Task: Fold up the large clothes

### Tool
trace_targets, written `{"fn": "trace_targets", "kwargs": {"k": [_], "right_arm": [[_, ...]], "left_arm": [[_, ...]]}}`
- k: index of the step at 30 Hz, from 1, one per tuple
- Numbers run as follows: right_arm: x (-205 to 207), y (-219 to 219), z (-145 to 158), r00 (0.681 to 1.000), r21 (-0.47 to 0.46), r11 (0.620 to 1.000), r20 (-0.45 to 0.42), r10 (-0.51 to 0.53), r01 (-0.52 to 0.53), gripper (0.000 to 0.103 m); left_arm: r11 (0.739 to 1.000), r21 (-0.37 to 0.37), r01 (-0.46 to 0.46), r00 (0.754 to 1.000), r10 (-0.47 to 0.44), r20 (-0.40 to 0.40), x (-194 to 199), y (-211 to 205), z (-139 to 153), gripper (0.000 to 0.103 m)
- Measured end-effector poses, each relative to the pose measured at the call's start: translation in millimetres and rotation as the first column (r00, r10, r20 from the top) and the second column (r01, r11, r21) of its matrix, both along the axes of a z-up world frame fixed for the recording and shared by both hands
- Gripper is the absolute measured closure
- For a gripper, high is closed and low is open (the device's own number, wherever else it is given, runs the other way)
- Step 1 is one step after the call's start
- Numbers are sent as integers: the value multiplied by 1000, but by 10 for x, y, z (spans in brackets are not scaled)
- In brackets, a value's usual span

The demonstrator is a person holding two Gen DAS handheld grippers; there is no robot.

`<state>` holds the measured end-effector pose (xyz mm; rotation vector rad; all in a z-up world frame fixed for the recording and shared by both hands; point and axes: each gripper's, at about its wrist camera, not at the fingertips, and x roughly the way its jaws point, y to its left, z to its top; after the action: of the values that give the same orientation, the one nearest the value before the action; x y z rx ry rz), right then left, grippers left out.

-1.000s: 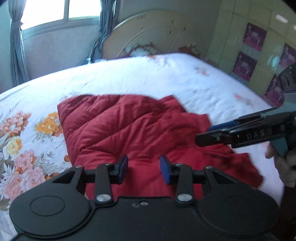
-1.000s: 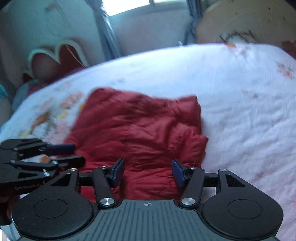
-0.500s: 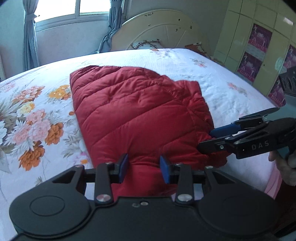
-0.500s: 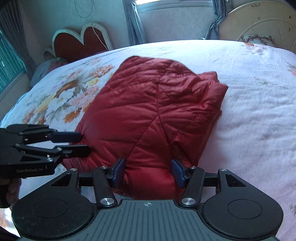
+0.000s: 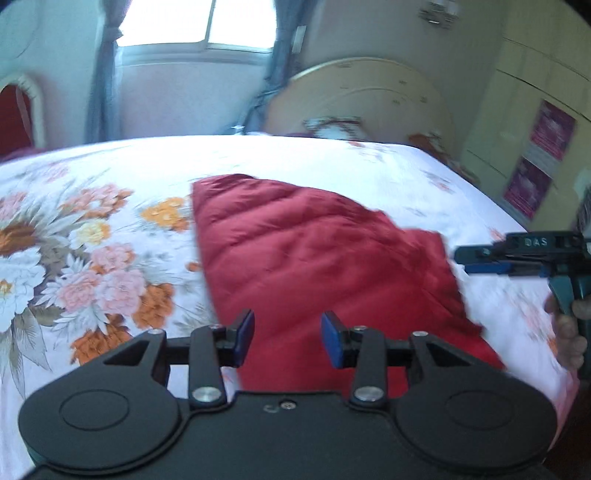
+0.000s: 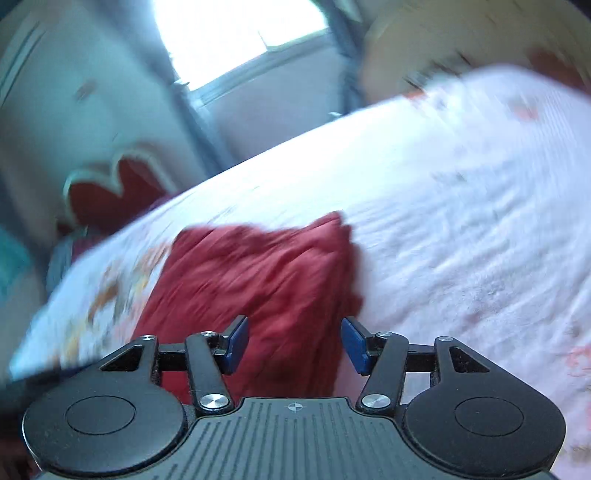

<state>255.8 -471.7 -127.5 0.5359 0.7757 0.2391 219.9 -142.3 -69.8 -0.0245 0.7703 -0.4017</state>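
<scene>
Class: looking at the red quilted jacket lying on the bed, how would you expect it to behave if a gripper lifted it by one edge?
The red jacket would probably droop: its edges lie limp and creased on the bed. Its puffy stitched channels suggest light filling, so likely light for its bulk. The sheen hints at slippery fabric that might slide between pads.

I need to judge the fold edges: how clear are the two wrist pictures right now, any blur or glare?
Left wrist view: mild smear, the red jacket readable, the window blown out. Right wrist view: heavy motion blur, the jacket's edges smeared, the window pure glare; only the right gripper is sharp. Fisheye bends the bed in both.
</scene>
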Motion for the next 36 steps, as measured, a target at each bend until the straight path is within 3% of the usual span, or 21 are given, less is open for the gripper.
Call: {"fn": "trace_targets", "kwargs": {"k": [1,3,5,9,11,14,15,16,17,19,22,25,29,30,31,32,36], "right_arm": [[101,-57,-52,1000,36,999,-17,-12,12,74],[239,-134,-121,999,95,995,-22,-23,25,76],[325,-167,-156,1000,107,994,-21,-13,15,85],[444,-182,-367,999,73,997,-50,-6,10,86],[457,-219,-562,995,128,992,-96,-9,21,86],[412,-239,-581,994,146,988,-104,-30,45,85],[390,-254,-566,994,150,987,-104,-39,54,80],[385,-270,-570,992,148,987,-115,-52,69,53],[390,-283,-589,992,144,987,-117,-56,72,40],[416,-349,-670,991,182,981,-123,-43,65,38],[460,-454,-722,989,279,957,-144,-36,76,38],[527,-503,-754,989,318,947,-146,5,42,38],[619,-476,-799,989,347,938,-132,60,-11,38],[626,-454,-796,990,349,937,-127,68,-20,39],[627,-448,-796,990,347,938,-122,75,-28,57],[636,-420,-815,986,376,925,-124,111,-57,69],[602,-373,-755,988,366,928,-99,116,-72,82]], "left_arm": [[1000,-18,-18,1000,18,-18,94,22,-23,64],[998,-33,-47,998,46,-40,221,35,-60,64],[997,-40,-62,997,60,-54,286,43,-111,63],[995,-33,-98,993,96,-74,367,57,-198,60],[992,-47,-113,990,109,-88,389,76,-221,58],[993,-46,-113,990,109,-93,396,88,-201,58],[993,-47,-108,990,103,-91,409,91,-191,57],[993,-48,-107,991,102,-91,416,100,-185,49],[993,-50,-110,991,105,-89,429,108,-181,35],[990,-79,-116,990,109,-85,451,139,-178,25],[978,-182,-106,986,79,-146,556,183,-239,21],[957,-262,-123,974,65,-219,687,213,-392,21],[904,-382,-193,948,71,-312,852,359,-621,18],[891,-404,-207,942,70,-328,878,385,-661,19],[884,-415,-215,939,71,-335,889,392,-686,24],[879,-423,-219,939,72,-337,893,391,-702,29],[895,-401,-197,951,75,-301,842,320,-634,41]]}}
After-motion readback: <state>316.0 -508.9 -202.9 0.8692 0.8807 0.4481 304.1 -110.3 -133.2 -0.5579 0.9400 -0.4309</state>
